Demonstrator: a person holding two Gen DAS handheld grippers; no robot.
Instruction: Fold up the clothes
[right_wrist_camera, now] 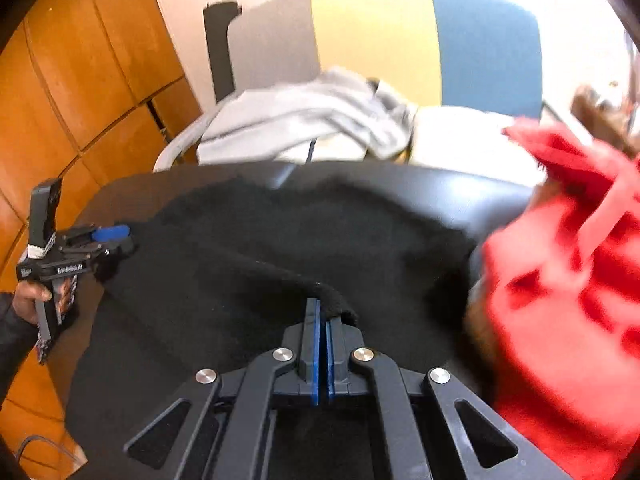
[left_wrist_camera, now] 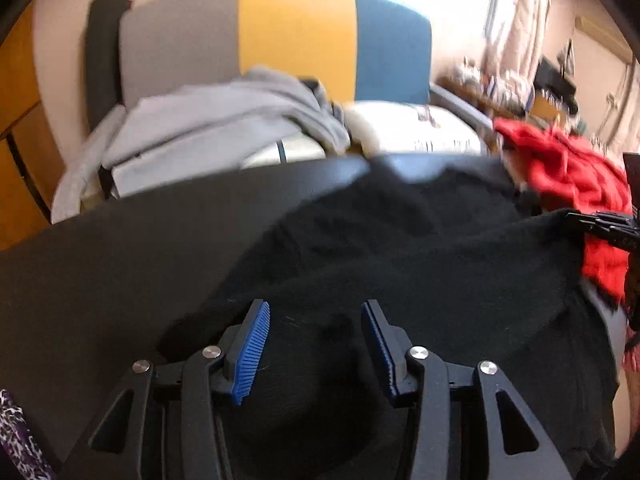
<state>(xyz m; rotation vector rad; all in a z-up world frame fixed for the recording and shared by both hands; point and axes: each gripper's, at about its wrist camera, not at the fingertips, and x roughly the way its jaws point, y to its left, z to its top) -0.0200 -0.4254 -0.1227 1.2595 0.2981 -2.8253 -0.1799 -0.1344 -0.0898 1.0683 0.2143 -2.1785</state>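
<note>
The black garment point(right_wrist_camera: 260, 248) lies spread over the dark tabletop point(left_wrist_camera: 120, 240), taking up most of the middle. The right gripper point(right_wrist_camera: 323, 312) has its fingers together, clamped on a ridge of the black cloth at its near edge — a fold of it drapes over the tips. The left gripper point(left_wrist_camera: 316, 320) hangs over the garment's left side w/ fingers apart, nothing between them; in the right view it sits at approx. 9 o'clock by the cloth's edge. To do this well, I'd say: get the left pinch on the matching edge before lifting, keep both hands level, and carry the fold over evenly. The red garment point(right_wrist_camera: 560, 280) at 3 o'clock sits close — could snag. A grey garment point(left_wrist_camera: 208, 120) lies at 12 o'clock on the chair point(left_wrist_camera: 296, 32).
</note>
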